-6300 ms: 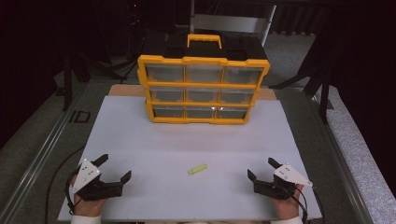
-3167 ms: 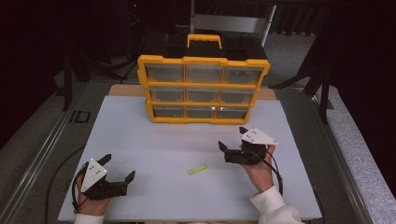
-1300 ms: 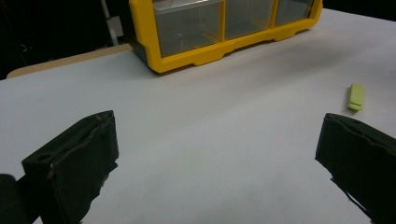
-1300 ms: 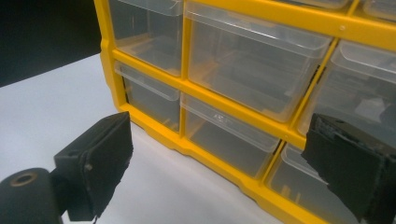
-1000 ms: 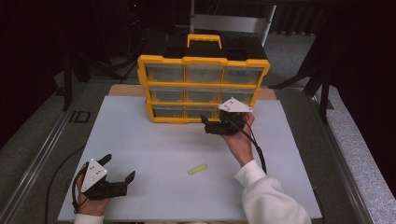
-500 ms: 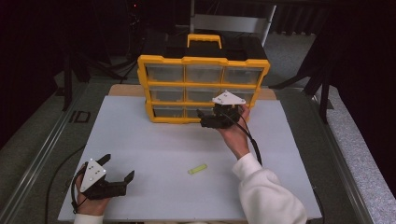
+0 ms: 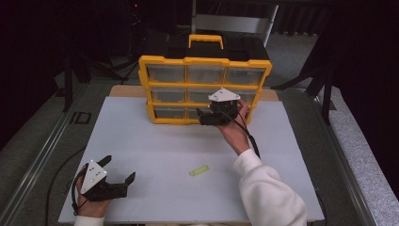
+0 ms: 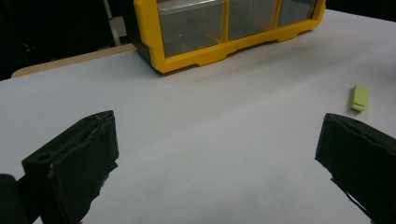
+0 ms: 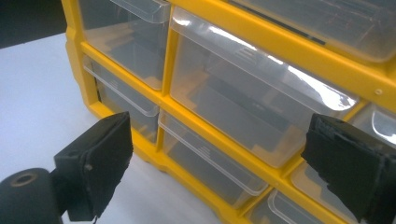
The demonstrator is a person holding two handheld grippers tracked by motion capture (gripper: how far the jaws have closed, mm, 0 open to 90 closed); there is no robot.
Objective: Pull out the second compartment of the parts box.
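Hovering wide open and empty, the right gripper [image 7: 205, 116] faces the yellow organizer [image 7: 205, 61] at its lower middle drawers [image 9: 233, 100]. Left gripper [image 7: 117, 173] rests open, empty, on the tabletop [image 7: 155, 141]; no readable writing shows.

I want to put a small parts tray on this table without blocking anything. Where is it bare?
The white board is bare between the yellow drawer cabinet and the left gripper, and right of the green piece. It is crowded at the cabinet's front, where the right gripper hovers.
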